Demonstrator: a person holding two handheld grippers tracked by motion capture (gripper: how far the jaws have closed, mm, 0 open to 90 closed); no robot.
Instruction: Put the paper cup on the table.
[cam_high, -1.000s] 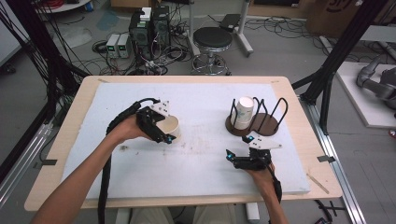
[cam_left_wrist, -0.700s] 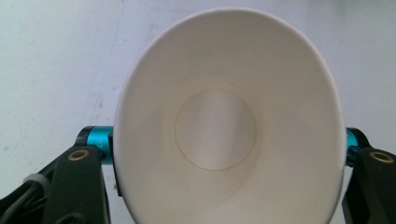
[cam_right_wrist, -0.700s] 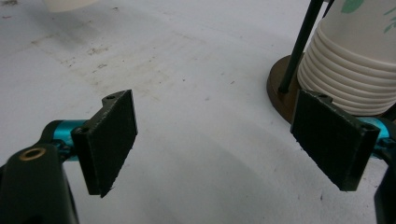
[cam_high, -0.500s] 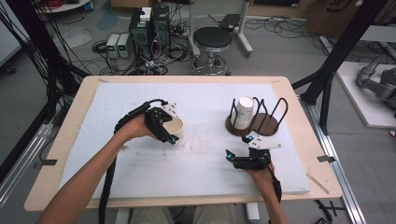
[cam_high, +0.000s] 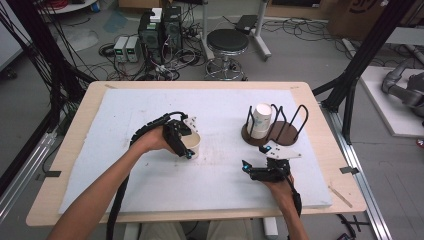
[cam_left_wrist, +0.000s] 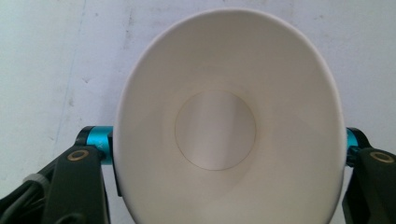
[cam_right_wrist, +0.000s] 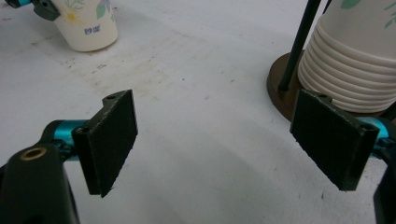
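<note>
A single paper cup (cam_high: 192, 145) was gripped by the left gripper (cam_high: 184, 145), near the middle of the white table pad (cam_high: 125, 115). In the left gripper view the cup's open mouth (cam_left_wrist: 229, 126) was seen from straight above, squeezed into an oval between the two black jaws, with its round bottom plainly visible inside. From the right gripper view, the same cup (cam_right_wrist: 86, 23) was seen standing upright with its base on the pad, a flower print and small lettering shown on its wall, and the teal tip of the left gripper was clamped at its upper edge.

Over on the right, the right gripper (cam_high: 262, 167) was held low over the pad, just on the near side of the cup rack (cam_high: 285, 131). Its jaws were spread wide, and nothing was caught between the two dark pads (cam_right_wrist: 114, 140); bare white pad was seen in the gap. A stack of nested cups (cam_high: 260, 121) was seated on the rack's round brown base, between the black wire loops, and its ribbed rims (cam_right_wrist: 345, 70) were shown close behind the right-hand jaw, though contact could not be told. The held cup and the stack were kept well apart, with open pad between them. Both forearms were brought in from the near edge of the table.
</note>
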